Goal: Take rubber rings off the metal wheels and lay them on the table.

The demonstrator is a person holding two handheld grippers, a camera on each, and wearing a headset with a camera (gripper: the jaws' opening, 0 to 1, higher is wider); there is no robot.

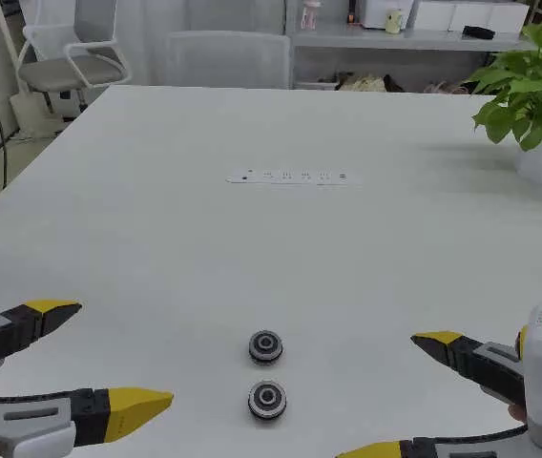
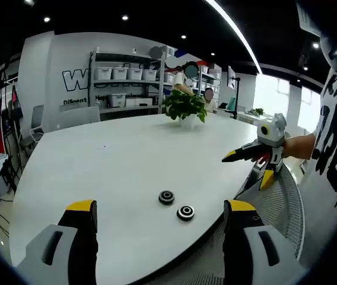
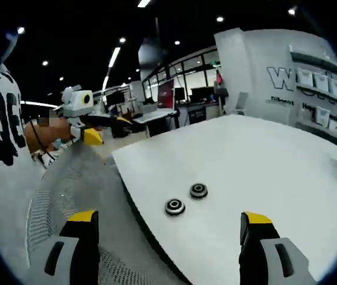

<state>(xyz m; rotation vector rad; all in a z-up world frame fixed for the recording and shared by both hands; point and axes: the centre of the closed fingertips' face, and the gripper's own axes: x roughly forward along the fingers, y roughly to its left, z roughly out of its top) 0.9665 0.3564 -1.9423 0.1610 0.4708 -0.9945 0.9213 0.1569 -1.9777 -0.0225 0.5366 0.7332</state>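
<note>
Head view looks down on one big white table [image 1: 156,219]. One green plant [image 1: 529,86] sits at its far right side. One long white power strip [image 1: 293,176] lies in the middle. Two tongs hang over the near edge, the left gripper [image 1: 114,353] and the right gripper [image 1: 385,396]. Both are wide open and hold nothing. Between them lie two small metal wheels, close but apart: the far wheel [image 1: 265,347] and the near wheel [image 1: 267,400]. Each has one black rubber ring [image 1: 253,348] on it.
</note>
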